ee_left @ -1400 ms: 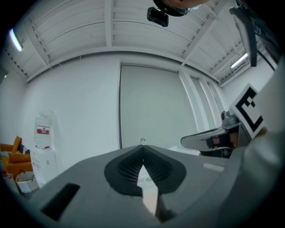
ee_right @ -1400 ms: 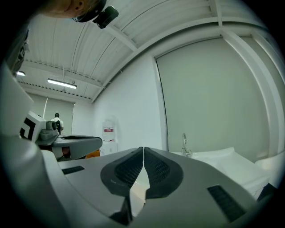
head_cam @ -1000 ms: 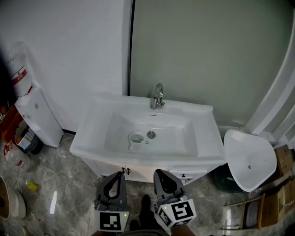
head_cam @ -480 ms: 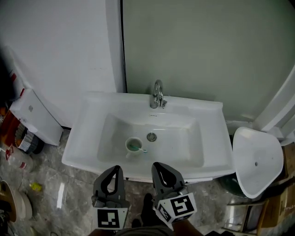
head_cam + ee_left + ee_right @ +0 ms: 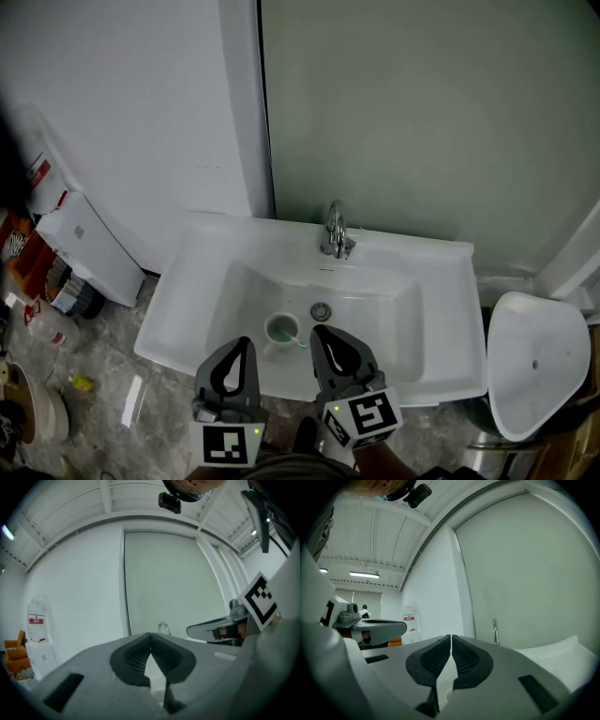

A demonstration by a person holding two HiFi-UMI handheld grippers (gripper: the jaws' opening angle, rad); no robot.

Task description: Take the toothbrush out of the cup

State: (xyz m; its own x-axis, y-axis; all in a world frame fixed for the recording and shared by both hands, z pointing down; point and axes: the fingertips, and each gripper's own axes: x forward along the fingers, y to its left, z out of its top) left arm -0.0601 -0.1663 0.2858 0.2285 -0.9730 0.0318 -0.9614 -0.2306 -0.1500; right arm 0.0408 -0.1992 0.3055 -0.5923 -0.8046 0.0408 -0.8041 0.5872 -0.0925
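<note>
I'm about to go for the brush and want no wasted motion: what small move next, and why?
Probably open the right gripper and lower it toward the toothbrush. Its jaws are shut and empty, while the teal handle leans out of the cup toward that side, just off its tip in the head view, down in the sink.

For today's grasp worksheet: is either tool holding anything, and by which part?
Nothing is held. The left tool and the right tool are shut and empty; the toothbrush sits in the cup.

Even, dimmish light; heavy fisheye edges, maybe slight blur.
</note>
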